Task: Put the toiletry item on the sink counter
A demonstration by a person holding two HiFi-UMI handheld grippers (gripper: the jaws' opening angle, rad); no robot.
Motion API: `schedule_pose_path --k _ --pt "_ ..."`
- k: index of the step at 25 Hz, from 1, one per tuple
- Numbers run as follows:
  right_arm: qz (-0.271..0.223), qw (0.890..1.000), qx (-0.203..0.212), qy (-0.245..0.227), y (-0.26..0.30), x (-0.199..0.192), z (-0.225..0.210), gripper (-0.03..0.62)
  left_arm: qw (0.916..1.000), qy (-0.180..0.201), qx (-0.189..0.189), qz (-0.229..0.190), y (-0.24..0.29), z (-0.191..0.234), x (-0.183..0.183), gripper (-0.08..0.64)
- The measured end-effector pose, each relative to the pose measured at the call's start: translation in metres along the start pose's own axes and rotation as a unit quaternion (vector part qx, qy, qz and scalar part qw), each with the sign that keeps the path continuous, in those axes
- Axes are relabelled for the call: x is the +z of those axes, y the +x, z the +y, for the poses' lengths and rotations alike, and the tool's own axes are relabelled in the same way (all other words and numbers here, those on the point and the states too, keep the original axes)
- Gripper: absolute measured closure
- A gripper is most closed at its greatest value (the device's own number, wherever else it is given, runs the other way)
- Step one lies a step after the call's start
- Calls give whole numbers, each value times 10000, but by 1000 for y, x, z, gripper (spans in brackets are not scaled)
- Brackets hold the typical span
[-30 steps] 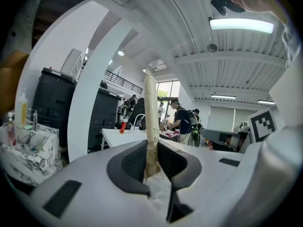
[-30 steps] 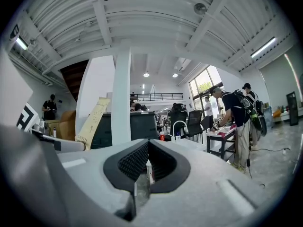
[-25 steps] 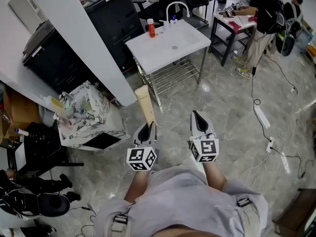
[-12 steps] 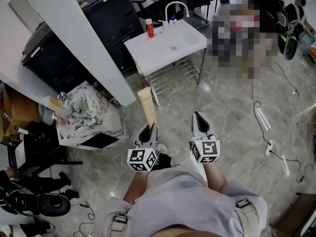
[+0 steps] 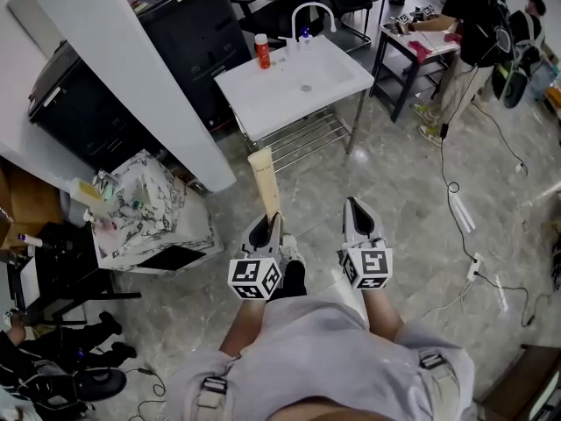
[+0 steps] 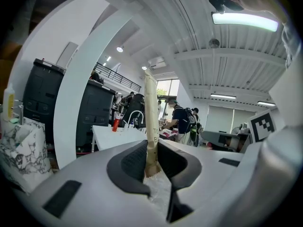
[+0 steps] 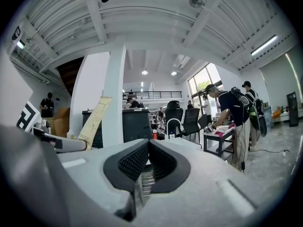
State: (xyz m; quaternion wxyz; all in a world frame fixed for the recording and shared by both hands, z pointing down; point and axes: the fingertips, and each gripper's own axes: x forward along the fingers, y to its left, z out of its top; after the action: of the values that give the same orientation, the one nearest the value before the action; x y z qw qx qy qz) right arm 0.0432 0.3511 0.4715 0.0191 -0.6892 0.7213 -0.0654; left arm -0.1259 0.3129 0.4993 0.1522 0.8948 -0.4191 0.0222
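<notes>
A long beige toiletry tube (image 5: 264, 182) sticks out forward from my left gripper (image 5: 268, 223), which is shut on its lower end. In the left gripper view the tube (image 6: 150, 112) stands upright between the dark pads, pinched at its base. My right gripper (image 5: 352, 207) is beside the left one, shut with nothing in it; its own view shows the pads meeting at the tip (image 7: 147, 145) and the tube (image 7: 94, 119) at the left. The white sink counter (image 5: 272, 99) stands ahead on a metal frame, with a faucet (image 5: 312, 11) and a red bottle (image 5: 262, 51) at its back edge.
A white pillar (image 5: 140, 77) and black cabinets (image 5: 188, 24) stand left of the sink. A marble-patterned box (image 5: 140, 209) sits on the floor at left. A person (image 5: 469, 33) stands by a small dark table (image 5: 416, 46) at back right. Cables (image 5: 460, 209) lie on the floor.
The view has shifted forward toward the sink. Both grippers keep their place in front of the body, the tube still held. A dark shoe now shows under the left gripper.
</notes>
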Motion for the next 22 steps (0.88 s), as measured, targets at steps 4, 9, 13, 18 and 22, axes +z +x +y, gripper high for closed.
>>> schedule_pose_path --k 4,9,13,18,22 --pt "26 10000 -73 -6 36 3 -6 588 10000 -9 -76 -21 33 19 13 503" --pt "17 9999 -135 -44 95 12 -7 588 9999 -38 -141 -77 78 55 34 503" --pt "42 9998 -108 -169 151 25 0 588 9997 -81 -183 -151 116 90 61 503" --pt "21 9994 -94 -329 229 46 1 588 9995 -142 -196 -216 170 138 97 503" --pt "-75 9991 -40 -422 286 59 2 588 9993 -169 -163 -279 209 174 121 503"
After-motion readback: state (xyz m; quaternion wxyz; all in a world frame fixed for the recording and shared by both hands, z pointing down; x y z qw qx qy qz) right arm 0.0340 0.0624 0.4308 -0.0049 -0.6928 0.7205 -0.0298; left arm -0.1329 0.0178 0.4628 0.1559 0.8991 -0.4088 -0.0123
